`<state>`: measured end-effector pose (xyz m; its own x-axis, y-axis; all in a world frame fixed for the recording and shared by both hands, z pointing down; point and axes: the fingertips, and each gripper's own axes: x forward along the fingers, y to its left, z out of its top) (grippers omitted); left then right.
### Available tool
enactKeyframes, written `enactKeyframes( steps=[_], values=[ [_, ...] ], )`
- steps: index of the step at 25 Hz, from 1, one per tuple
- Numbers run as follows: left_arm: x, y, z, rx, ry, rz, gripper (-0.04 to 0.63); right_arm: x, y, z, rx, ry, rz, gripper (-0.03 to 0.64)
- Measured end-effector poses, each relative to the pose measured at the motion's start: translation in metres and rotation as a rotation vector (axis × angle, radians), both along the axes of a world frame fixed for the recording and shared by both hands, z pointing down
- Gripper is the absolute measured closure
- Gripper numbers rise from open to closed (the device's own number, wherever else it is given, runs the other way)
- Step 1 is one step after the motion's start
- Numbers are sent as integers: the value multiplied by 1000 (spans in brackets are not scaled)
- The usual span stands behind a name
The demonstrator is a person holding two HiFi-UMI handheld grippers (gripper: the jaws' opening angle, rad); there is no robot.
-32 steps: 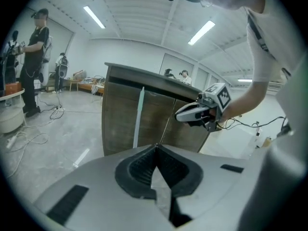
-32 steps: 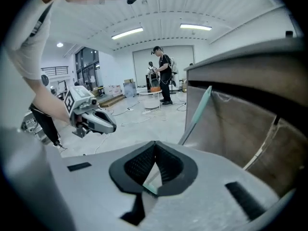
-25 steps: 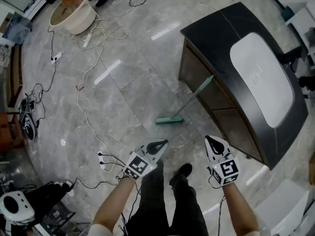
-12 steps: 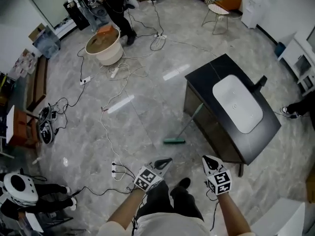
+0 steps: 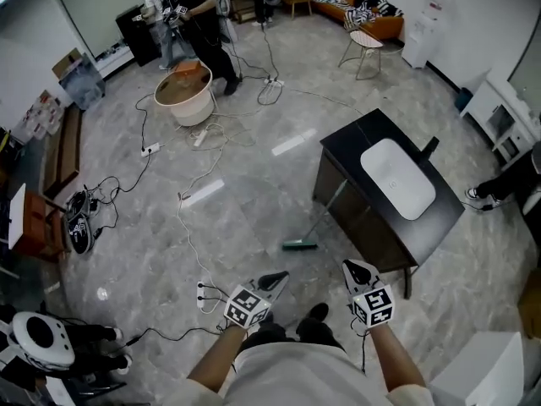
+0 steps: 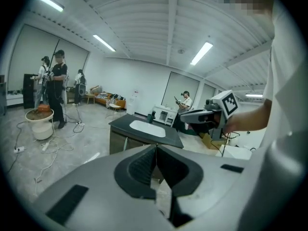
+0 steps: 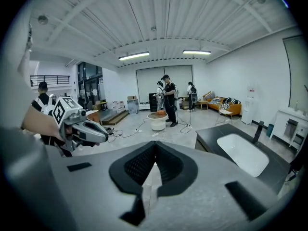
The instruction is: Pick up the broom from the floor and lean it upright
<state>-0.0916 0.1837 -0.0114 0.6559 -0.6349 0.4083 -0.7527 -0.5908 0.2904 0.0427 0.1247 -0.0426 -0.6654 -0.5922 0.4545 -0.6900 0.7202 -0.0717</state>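
Change in view: the head view now takes in far more of the room than a second ago; the people (image 5: 199,7) at the far end, a sofa (image 5: 359,7) and a chair (image 5: 365,45) have come into it, and everything on the floor (image 5: 245,193) looks smaller.
Change in person: a pale shirt now fills the bottom edge where dark trousers showed before.
Change in broom: none; it leans on the desk as it did a second ago.
Change in grippers: both sit low in the head view as before, side by side and apart from each other.
Left gripper (image 5: 277,277): jaws pressed together with nothing between them; in its own view (image 6: 155,150) they meet in a thin line.
Right gripper (image 5: 353,268): jaws likewise closed and empty (image 7: 154,147).
Broom (image 5: 314,225): thin pale green handle, flat green head.
Broom's place: head on the floor just beside the desk (image 5: 363,146), handle tilted up against the desk's long open side, nearer its far left corner; well apart from both grippers.
Desk: dark top with a white sink (image 5: 397,178) set in it.
Around: a cream tub (image 5: 183,100) and loose cables (image 5: 182,201) lie across the floor, far from the broom.
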Motion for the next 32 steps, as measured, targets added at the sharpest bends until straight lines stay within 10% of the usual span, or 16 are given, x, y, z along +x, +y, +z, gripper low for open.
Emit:
enactKeyframes(
  steps=[14,32],
  values=[
    [-103,59,-40,46,8,11,586,-51,87,-39,31,-53,165,617],
    [-81,42,-64,109,-3,-11,586,-15,78,-71,103,-51,133,617]
  ],
)
